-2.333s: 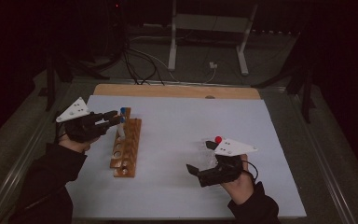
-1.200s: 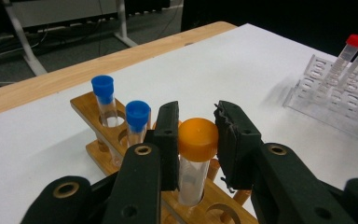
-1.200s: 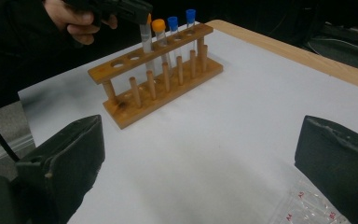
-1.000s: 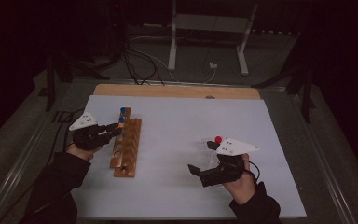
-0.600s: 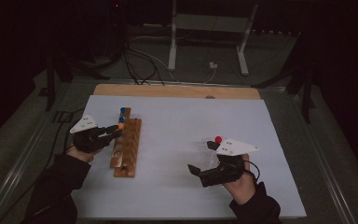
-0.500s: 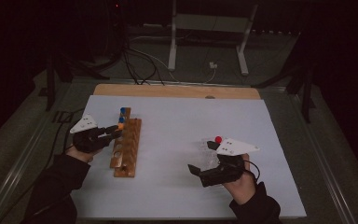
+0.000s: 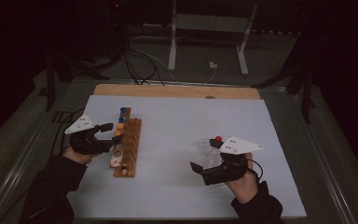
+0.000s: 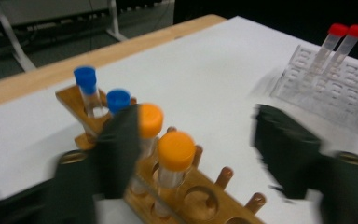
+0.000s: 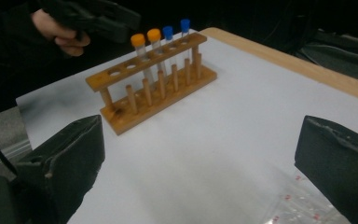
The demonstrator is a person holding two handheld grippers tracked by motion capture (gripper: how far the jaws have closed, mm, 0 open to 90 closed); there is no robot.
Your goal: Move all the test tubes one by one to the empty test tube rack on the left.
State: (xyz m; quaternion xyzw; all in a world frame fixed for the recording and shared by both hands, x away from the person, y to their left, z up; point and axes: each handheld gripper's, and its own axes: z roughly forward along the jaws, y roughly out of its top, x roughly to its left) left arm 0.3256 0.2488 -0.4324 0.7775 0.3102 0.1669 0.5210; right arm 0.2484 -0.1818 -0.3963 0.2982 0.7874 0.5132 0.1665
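A wooden tube rack (image 7: 131, 140) stands left of centre on the white sheet. It holds two blue-capped tubes (image 8: 85, 78) at its far end and two orange-capped tubes (image 8: 177, 150) beside them. My left gripper (image 7: 112, 133) is at the rack's left side and is open; its jaws have just been opening. In the left gripper view (image 8: 196, 126) the farther orange-capped tube (image 8: 150, 119) stands in the rack right against the left jaw's inner face, and the right jaw is well clear. My right gripper (image 7: 204, 155) rests open at the right, by a clear plastic rack (image 8: 340, 86).
Two red-capped tubes (image 8: 338, 32) stand in the clear rack. A wooden board edge (image 7: 177, 90) borders the sheet's far side, with cables and a stand's legs behind it. The wooden rack (image 9: 154, 81) has several open holes at its near end.
The left hand came nearer along the rack's side, then held there. Its jaws, narrow half a second ago, now stand wide apart. The right hand has not moved.
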